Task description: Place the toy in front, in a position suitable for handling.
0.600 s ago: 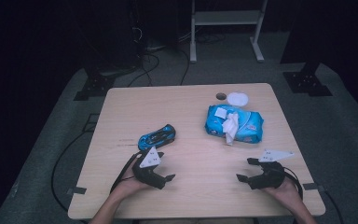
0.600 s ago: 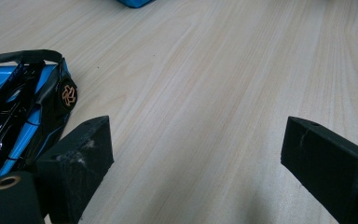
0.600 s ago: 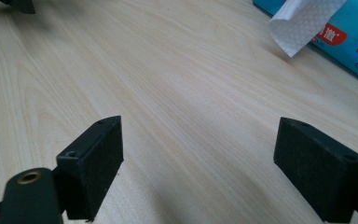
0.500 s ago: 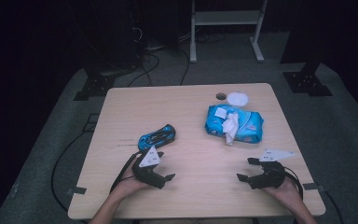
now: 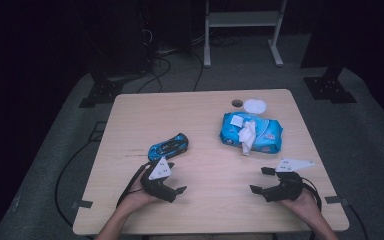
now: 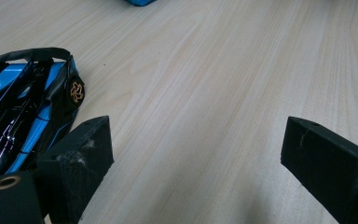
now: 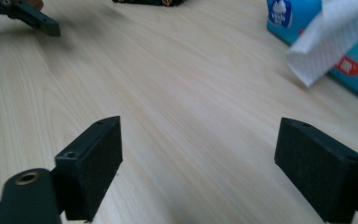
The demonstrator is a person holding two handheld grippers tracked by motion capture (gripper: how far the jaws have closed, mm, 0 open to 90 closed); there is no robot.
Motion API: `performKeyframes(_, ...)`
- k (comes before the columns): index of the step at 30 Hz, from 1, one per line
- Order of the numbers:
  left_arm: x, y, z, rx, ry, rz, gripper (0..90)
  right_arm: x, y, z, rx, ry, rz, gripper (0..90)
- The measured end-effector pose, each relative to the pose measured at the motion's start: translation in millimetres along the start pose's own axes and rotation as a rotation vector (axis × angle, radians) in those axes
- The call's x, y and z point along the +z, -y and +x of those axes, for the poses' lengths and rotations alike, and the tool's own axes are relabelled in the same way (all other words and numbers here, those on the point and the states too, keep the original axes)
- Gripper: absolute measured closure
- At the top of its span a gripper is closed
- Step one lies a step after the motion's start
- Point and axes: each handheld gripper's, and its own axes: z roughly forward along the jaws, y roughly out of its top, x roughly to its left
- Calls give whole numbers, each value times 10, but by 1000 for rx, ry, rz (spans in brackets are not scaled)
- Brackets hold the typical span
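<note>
Both claws rest released on the wooden surface (image 5: 200, 125): the left claw (image 5: 176, 189) gapes just beside a blue toy car (image 5: 168, 146), while the right claw (image 5: 259, 181) stands wide, near a blue wipes pack (image 5: 265, 131).

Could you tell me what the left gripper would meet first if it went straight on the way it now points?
Probably nothing soon: the left gripper has open jaws with bare table between and ahead of them. The blue toy car lies just outside its left jaw, so it would likely slip past it. The wet wipes pack sits far ahead, roughly in line.
</note>
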Motion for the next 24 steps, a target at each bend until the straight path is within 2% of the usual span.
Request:
performKeyframes(7,-62,-42,17,15,-18,-8,85,119,-202,38,-18,-38,11,139)
performKeyframes(12,-85,-56,57,7,-26,-12,84,163,-333,49,-32,-58,14,139)
performKeyframes(14,-102,-70,81,5,-28,-16,84,214,-460,65,-59,-74,27,138)
performKeyframes(15,-124,-78,109,4,-42,-21,84,232,-508,69,-61,-80,36,139)
performKeyframes(18,-137,-89,137,-6,-45,-21,56,280,-604,69,-66,-89,41,139)
performKeyframes(19,-158,-99,159,-5,-54,-18,57,337,-715,61,-82,-94,53,139)
performKeyframes(23,-210,-126,244,-14,-70,-26,56,455,-909,60,-106,-110,70,139)
performKeyframes(24,-210,-126,244,-14,-70,-26,56,455,-909,60,-106,-110,70,139)
